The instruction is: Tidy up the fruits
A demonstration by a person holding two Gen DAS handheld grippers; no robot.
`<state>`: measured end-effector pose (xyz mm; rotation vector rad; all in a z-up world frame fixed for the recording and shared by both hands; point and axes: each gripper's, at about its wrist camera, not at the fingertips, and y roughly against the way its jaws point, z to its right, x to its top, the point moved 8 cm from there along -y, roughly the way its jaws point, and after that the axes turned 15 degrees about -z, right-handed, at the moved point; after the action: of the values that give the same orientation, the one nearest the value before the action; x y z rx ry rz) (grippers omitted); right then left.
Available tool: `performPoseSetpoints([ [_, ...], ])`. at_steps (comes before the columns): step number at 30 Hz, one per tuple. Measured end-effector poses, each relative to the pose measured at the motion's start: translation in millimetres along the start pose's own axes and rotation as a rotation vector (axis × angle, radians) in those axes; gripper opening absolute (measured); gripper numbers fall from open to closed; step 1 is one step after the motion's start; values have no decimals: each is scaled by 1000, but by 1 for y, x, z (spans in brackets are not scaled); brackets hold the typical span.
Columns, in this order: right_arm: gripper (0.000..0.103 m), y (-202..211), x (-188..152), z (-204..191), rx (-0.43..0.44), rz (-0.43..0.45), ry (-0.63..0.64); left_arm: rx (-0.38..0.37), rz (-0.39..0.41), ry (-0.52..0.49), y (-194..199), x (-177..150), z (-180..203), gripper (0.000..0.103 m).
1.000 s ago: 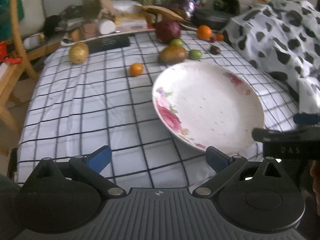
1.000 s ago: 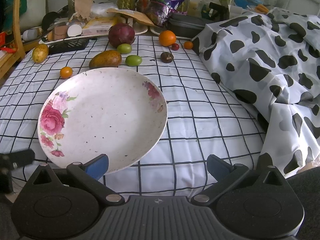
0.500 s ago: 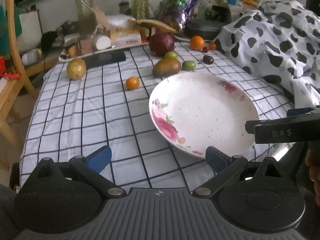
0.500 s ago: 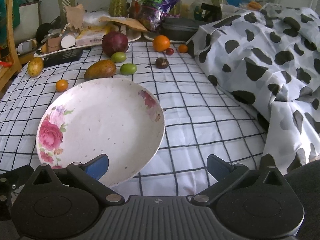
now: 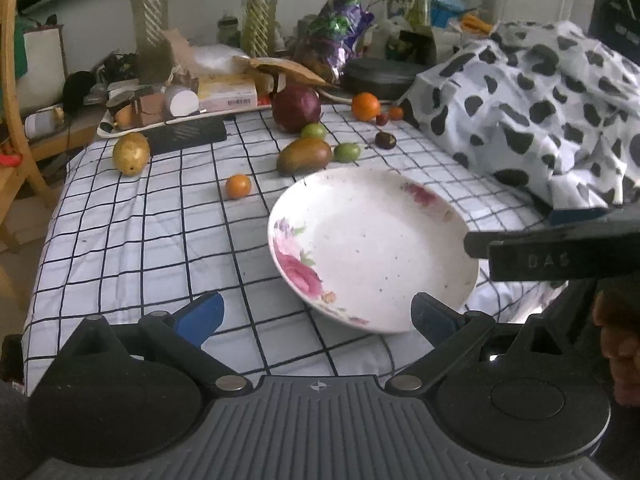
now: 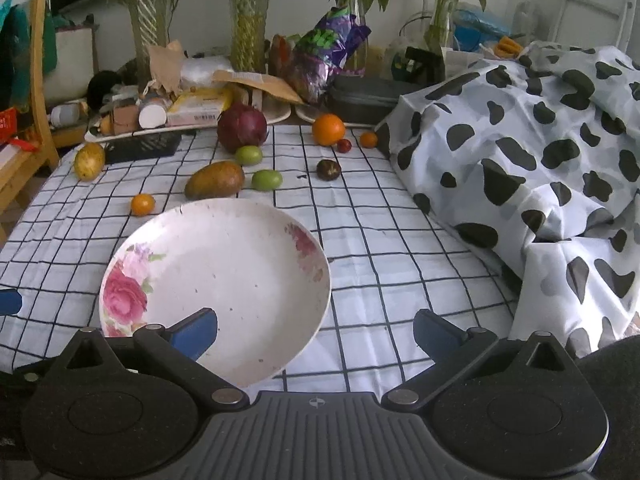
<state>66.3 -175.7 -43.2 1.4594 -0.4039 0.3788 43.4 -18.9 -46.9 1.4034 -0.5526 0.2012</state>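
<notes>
A white floral plate (image 5: 374,240) (image 6: 224,276) lies empty on the checked cloth. Beyond it lie a brown mango (image 5: 304,155) (image 6: 215,180), two green fruits (image 5: 346,152) (image 6: 267,179), a small orange (image 5: 238,186) (image 6: 143,204), a yellow mango (image 5: 131,153) (image 6: 89,161), a big orange (image 5: 365,106) (image 6: 328,129), a dark fruit (image 5: 385,140) (image 6: 329,169) and a purple cabbage (image 5: 297,108) (image 6: 242,127). My left gripper (image 5: 316,316) is open and empty at the plate's near edge. My right gripper (image 6: 316,330) is open and empty over the plate's near right rim.
A cow-print blanket (image 6: 540,152) (image 5: 540,112) is heaped on the right. Vases, boxes, a black case (image 6: 360,98) and a purple bag (image 6: 324,52) crowd the back edge. A wooden chair (image 5: 16,120) stands at the left. The right gripper's side (image 5: 556,256) shows in the left wrist view.
Both grippers have pulled back and tilted up, so the plate and fruits sit lower in view and more of the back clutter and vases shows. Nothing on the table has moved.
</notes>
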Motion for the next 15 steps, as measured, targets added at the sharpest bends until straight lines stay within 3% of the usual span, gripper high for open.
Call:
performPoseSetpoints([
  [8, 103, -15, 13, -3, -2, 10, 33, 14, 51, 3, 1, 18, -19, 102],
  [15, 103, -41, 30, 1, -24, 8, 83, 69, 75, 22, -6, 42, -48, 102],
])
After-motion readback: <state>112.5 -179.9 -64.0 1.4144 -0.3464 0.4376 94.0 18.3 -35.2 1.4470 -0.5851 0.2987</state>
